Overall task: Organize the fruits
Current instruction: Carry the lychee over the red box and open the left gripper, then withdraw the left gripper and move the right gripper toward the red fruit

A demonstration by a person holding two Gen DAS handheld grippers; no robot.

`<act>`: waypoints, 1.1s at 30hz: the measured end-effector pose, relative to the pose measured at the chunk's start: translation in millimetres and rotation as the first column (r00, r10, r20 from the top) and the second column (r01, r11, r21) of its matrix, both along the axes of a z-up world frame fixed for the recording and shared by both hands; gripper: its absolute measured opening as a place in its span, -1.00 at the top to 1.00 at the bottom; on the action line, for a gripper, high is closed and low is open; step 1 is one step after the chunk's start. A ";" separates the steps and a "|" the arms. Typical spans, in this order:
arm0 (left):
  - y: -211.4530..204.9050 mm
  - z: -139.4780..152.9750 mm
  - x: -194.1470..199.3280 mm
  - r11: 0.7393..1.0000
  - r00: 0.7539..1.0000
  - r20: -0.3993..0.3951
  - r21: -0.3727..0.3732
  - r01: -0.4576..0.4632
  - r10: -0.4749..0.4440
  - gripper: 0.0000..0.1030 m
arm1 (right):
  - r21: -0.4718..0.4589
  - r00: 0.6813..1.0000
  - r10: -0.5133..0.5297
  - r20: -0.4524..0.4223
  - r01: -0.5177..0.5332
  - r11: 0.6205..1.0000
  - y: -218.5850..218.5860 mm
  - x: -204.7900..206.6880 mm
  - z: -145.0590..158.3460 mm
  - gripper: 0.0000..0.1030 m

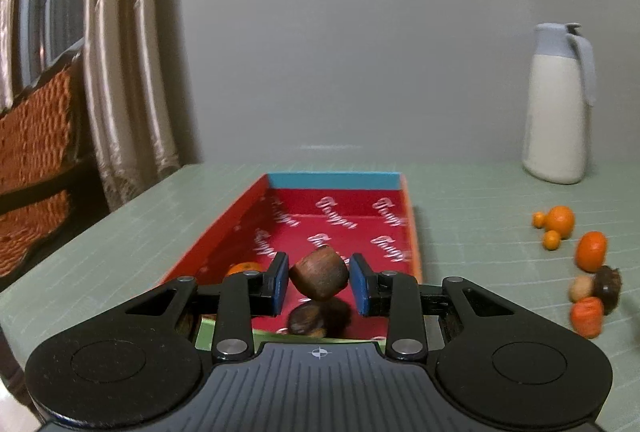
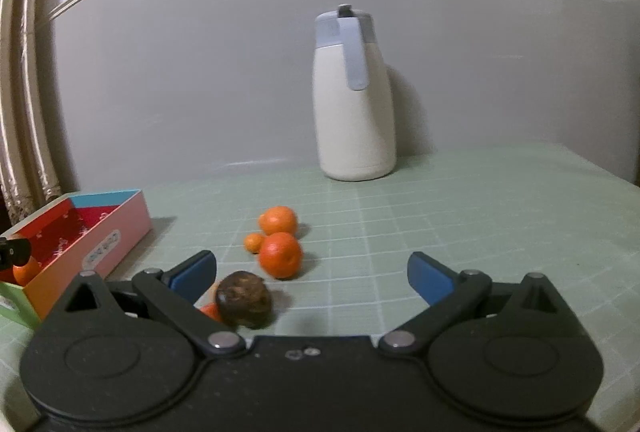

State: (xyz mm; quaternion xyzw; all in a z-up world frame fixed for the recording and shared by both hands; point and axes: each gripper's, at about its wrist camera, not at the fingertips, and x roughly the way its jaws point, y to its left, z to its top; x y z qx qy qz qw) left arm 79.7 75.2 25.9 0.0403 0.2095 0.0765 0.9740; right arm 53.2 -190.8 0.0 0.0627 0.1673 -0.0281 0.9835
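Green gridded worktop [image 2: 440,199] against a plain grey wall. Left gripper [image 1: 319,282] is over the red box [image 1: 240,220], pads barely pinching a brown fruit [image 1: 319,274] that looks hard, light and a bit slick, so I'd grab across its widest part. Right gripper [image 2: 312,276] is spread wide near the oranges [image 2: 280,255], holding nothing.

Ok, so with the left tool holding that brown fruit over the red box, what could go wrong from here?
1. The brown fruit sits tilted between the left tool pads, and a gap shows at the right pad, so it may slip out early.
2. Another dark fruit lies directly below in the red box; a drop could land on it and bounce or bruise.
3. The right tool is open close to loose fruit and could nudge it rolling.
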 end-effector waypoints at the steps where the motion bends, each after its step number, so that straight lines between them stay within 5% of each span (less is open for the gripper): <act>1: 3.0 -0.7 1.5 1.000 1.000 -0.007 -0.003 -0.007 0.007 0.36 | 0.000 1.000 0.007 0.000 -0.007 1.000 2.8 1.0 0.0 -0.98; 20: 24.9 -13.2 18.8 0.997 0.992 -0.106 -0.015 -0.078 0.076 0.33 | 0.012 0.998 0.061 -0.005 -0.061 0.998 22.0 9.3 -1.8 -0.98; 22: 25.4 -12.2 17.5 0.996 0.991 -0.103 -0.013 -0.083 0.082 0.04 | 0.011 0.998 0.065 -0.004 -0.065 0.998 23.1 10.1 -1.9 -0.98; 24: 25.8 -9.1 13.6 0.993 0.991 -0.074 -0.005 -0.115 0.114 -0.95 | 0.014 0.998 0.066 -0.004 -0.066 0.998 23.6 11.0 -1.9 -0.98; 27: 27.5 -2.1 2.2 0.991 0.991 -0.005 -0.007 -0.131 0.131 -1.00 | 0.021 0.998 0.068 -0.002 -0.068 0.997 23.6 12.1 -1.9 -0.98; 33: 33.5 -1.3 -1.1 0.989 0.989 -0.016 -0.006 -0.149 0.149 -1.00 | 0.018 0.997 0.077 0.001 -0.077 0.997 26.6 11.9 -1.5 -0.98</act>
